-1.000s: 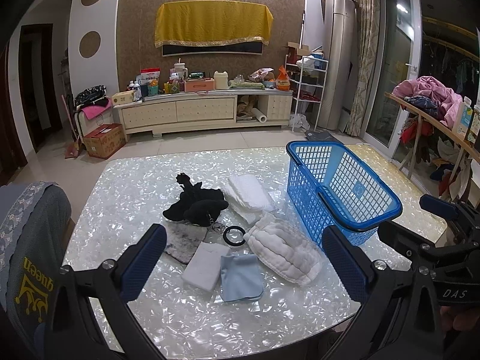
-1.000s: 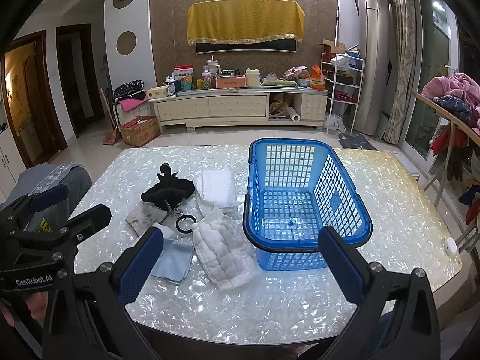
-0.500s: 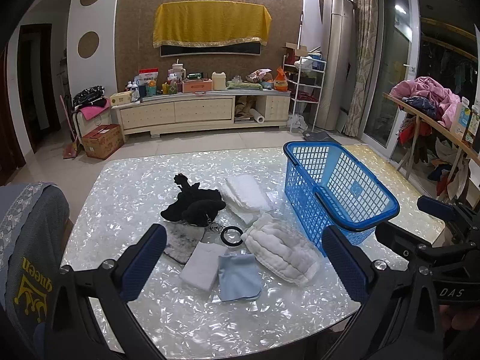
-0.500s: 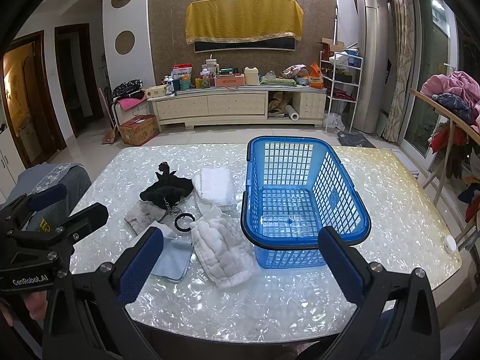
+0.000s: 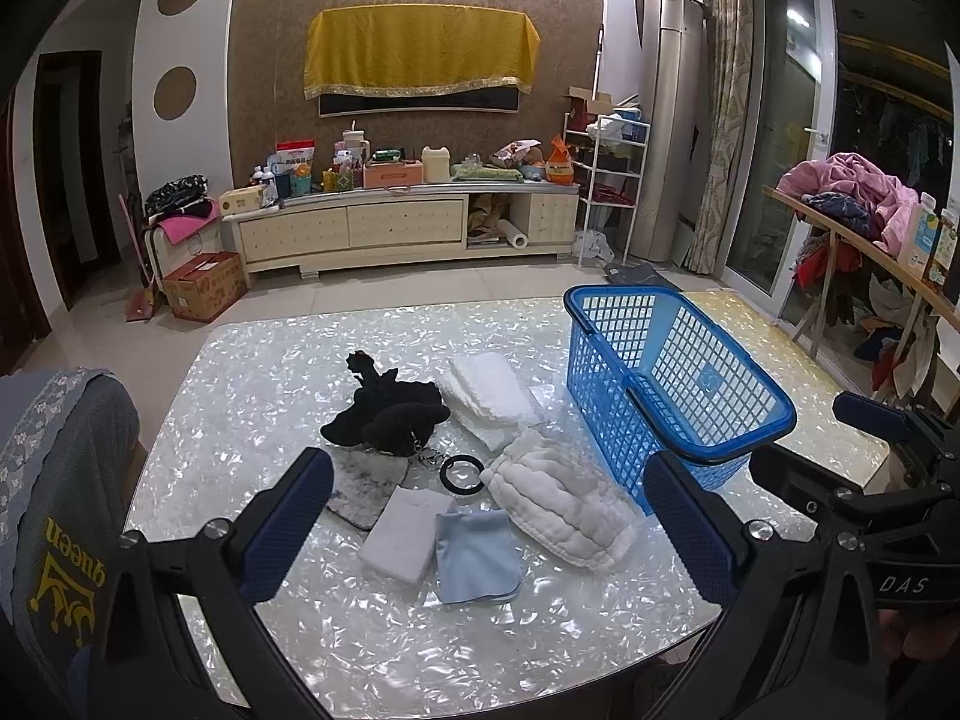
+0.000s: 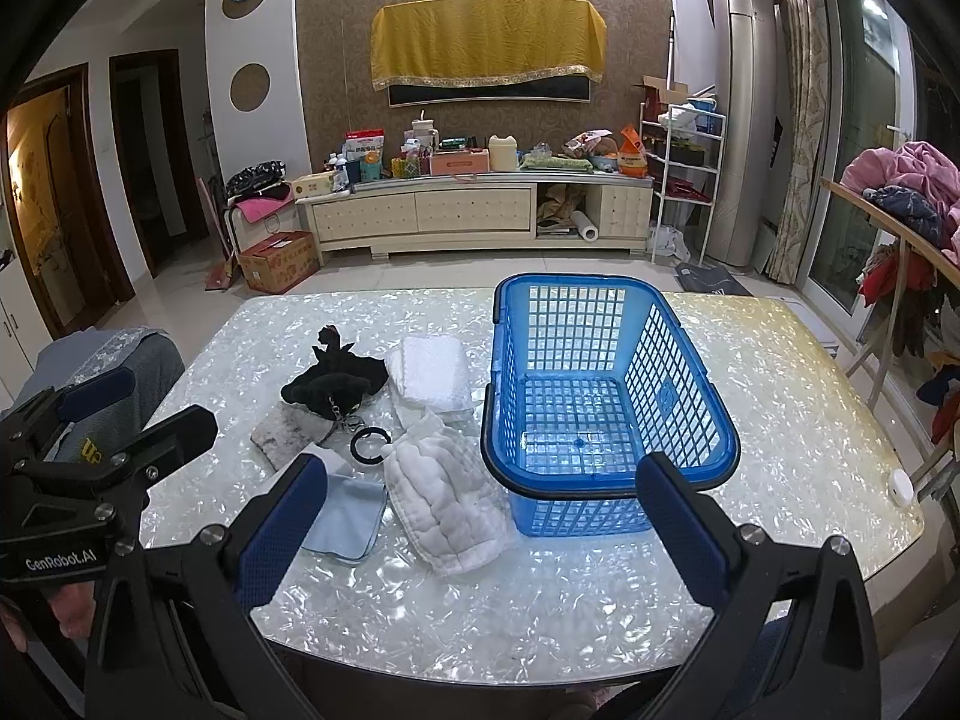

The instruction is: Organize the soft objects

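Several soft pieces lie mid-frame on the table (image 5: pixel 240 396), left of the empty blue basket (image 6: pixel 606 480), so take the quilted white pad (image 6: pixel 444 504) first, then the black plush (image 5: pixel 390 414), as left gripper (image 5: pixel 486 540) and right gripper (image 6: pixel 480 531) hover spread wide, grasping nothing.

Soft cloths (image 5: pixel 558 504) lie beside a blue basket (image 5: pixel 672 384) beyond the wide-open left hand-held gripper (image 5: pixel 486 516).

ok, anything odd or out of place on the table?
Mostly no: basket upright and empty, cloths lying flat beside it. One oddity: a black ring on a keychain from the black plush sits among the soft items. Both grippers open, holding nothing.
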{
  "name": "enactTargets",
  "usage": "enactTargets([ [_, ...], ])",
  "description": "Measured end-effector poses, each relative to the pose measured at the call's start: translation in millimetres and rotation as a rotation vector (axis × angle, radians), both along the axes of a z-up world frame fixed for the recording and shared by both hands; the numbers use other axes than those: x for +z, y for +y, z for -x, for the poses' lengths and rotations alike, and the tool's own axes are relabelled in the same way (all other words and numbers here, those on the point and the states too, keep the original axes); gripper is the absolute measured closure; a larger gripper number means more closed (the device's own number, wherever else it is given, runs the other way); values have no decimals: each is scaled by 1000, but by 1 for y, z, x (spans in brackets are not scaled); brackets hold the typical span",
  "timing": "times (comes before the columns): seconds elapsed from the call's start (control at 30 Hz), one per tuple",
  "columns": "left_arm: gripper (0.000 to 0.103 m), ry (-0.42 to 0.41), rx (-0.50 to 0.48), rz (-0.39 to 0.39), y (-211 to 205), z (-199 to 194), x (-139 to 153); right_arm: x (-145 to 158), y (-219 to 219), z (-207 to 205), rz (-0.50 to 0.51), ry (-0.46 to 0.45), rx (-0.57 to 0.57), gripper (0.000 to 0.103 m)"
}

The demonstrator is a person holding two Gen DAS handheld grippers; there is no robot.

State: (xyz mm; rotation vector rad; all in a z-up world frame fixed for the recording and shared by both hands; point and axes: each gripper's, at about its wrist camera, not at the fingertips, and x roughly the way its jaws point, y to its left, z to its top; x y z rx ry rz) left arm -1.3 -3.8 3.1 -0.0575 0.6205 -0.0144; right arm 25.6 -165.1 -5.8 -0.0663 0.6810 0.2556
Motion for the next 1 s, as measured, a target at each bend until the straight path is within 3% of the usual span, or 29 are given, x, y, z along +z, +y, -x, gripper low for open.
enactTargets([
  [0.57,0,50,-50,30,12,-19,6,5,13,-18,36,34,39,0],
  [1.0,0,189,-53,34,68,-50,-16,-15,67,-60,105,143,175,0],
])
